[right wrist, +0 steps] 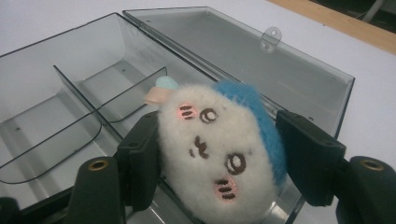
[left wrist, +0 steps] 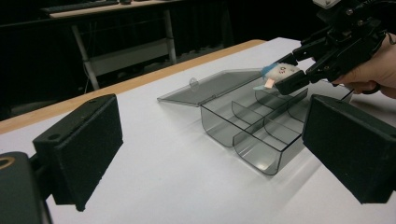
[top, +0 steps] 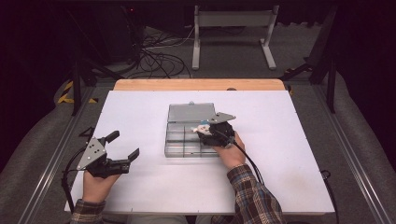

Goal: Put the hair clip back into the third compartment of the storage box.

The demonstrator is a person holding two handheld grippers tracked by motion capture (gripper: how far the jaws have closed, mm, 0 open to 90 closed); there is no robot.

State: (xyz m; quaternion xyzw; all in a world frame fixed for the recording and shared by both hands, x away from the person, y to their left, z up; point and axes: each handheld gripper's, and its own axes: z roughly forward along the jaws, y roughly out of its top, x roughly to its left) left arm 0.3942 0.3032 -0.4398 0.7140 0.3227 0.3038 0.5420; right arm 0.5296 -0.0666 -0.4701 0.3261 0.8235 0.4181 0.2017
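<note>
Right gripper (top: 204,129) pinches a small plush toy (right wrist: 222,154) between its two black jaws. One jaw presses on each side of the toy. The toy is white and fluffy, with a blue patch on top and a stitched face, and in the left gripper view it (left wrist: 281,74) hangs just above the far compartments of the box, not touching the bottom. The compartment box (top: 184,140) is of clear grey plastic and stands in the middle of the white table (top: 289,154). Its lid (top: 190,112) lies open and flat on the far side. Left gripper (top: 125,145) is well apart from the box, at the left of the table, and its jaws are spread wide with nothing between them.
</note>
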